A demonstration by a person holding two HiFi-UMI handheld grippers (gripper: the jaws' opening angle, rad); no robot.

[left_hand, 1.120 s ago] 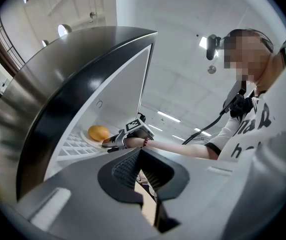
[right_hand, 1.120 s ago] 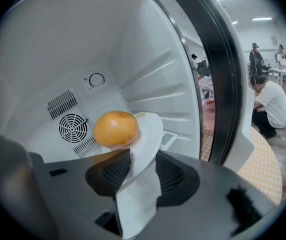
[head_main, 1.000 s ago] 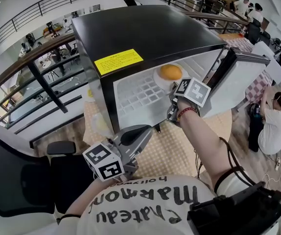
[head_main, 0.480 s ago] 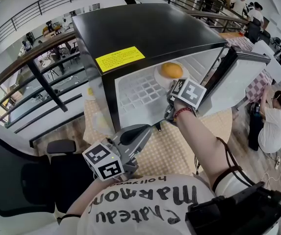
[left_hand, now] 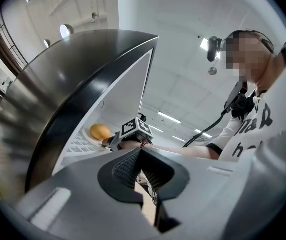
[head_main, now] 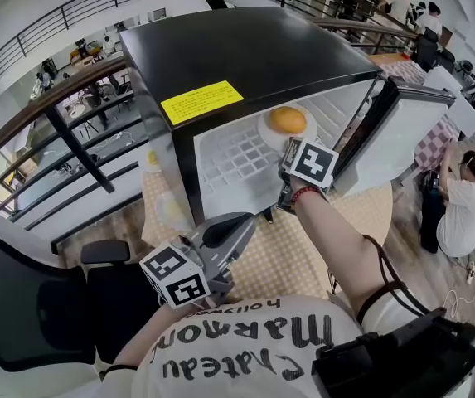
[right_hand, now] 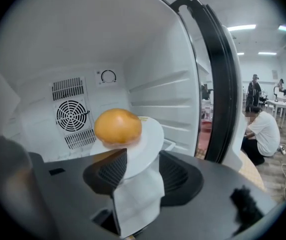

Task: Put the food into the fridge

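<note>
Bun on plate inside fridge

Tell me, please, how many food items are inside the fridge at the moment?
1: a round orange bun on a white plate, resting on the grid shelf of the fridge. Anything below that shelf would be hidden.

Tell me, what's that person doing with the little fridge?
A person is putting food away using a gripper in each hand. A white plate with an orange bun sits inside the black fridge, whose door is open. The right gripper has just been opening, with its jaws apart around the plate's rim. The left gripper waits near the person's chest, shut and empty.
</note>
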